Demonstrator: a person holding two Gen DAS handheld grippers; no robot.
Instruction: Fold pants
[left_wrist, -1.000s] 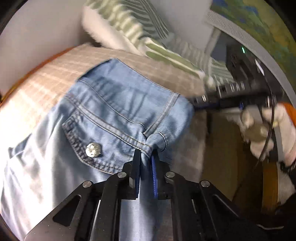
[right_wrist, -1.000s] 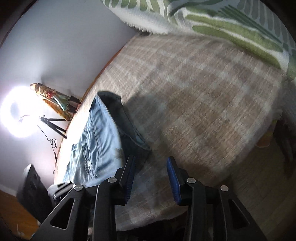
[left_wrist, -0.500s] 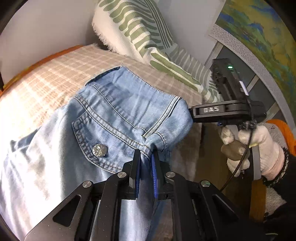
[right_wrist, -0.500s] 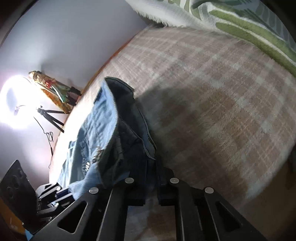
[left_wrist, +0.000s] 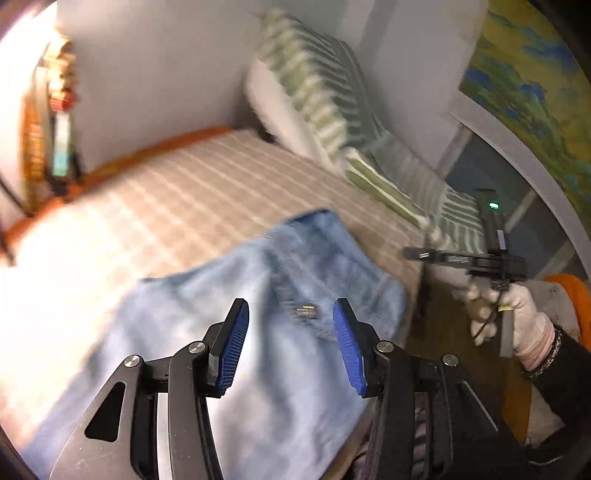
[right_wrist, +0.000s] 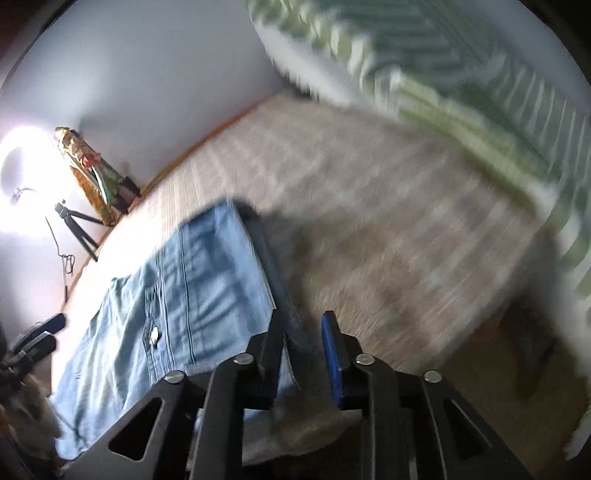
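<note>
Right wrist view, plaid bed (right_wrist: 388, 229), jeans (right_wrist: 192, 295) lying flat, ring light (right_wrist: 22, 162), both tools (right_wrist: 301, 350) just opened, empty.

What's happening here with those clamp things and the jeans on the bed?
A person holding a two-finger gripper in each hand is folding a pair of light blue jeans on a checked bedspread. The jaws of both the left gripper and the right gripper have just been opening, and neither grips the denim. The jeans lie flat near the bed's edge, a green-striped pillow behind them. Both views are blurred.
</note>
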